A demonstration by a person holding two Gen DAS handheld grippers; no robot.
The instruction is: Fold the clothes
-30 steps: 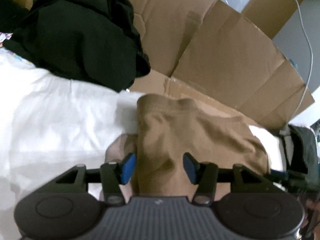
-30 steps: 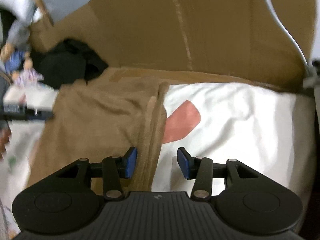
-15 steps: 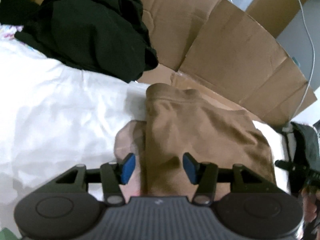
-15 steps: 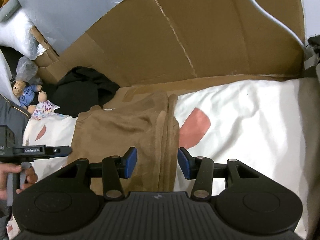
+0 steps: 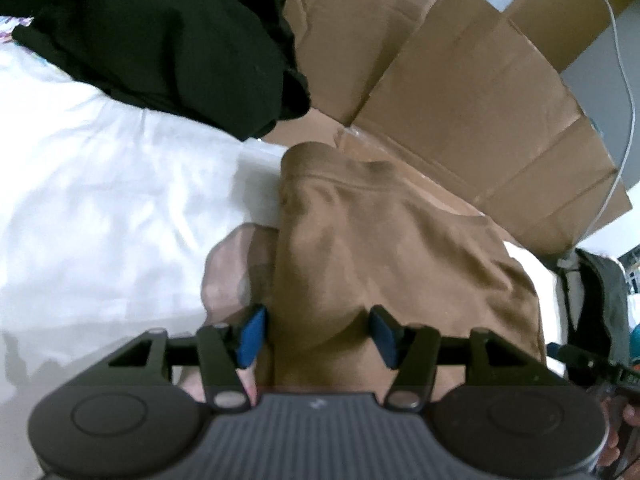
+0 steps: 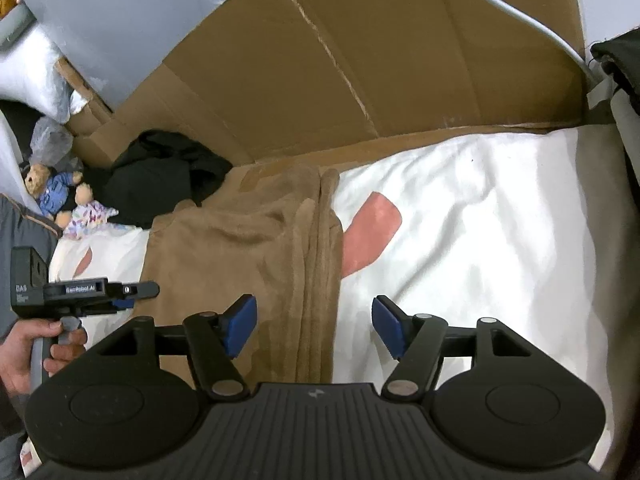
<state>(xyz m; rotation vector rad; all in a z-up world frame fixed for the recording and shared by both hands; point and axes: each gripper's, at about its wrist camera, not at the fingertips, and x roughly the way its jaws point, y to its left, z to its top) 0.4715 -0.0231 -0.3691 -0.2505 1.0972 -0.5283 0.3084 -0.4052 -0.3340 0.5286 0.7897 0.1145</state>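
Note:
A brown garment (image 5: 380,248) lies folded lengthwise on the white sheet (image 5: 100,200). My left gripper (image 5: 317,336) hovers low over its near end. The jaws are opening, with brown cloth between the blue pads and no clear pinch. In the right wrist view the same garment (image 6: 248,248) stretches away toward the cardboard. Its doubled right edge runs under my right gripper (image 6: 314,326), whose jaws are opening wide and hold nothing. The left gripper (image 6: 132,296), held by a hand (image 6: 24,352), sits over the garment's left side.
A heap of black clothes (image 5: 168,40) (image 6: 160,176) lies at the back left against flattened cardboard (image 6: 360,60). Two stuffed toys (image 6: 52,196) sit at the far left. The sheet (image 6: 480,220) with a pink patch (image 6: 372,232) spreads to the right.
My right gripper's jaws have spread much wider and let go of the garment's folded edge. The left jaws have widened slightly. Both hands stayed roughly in place.

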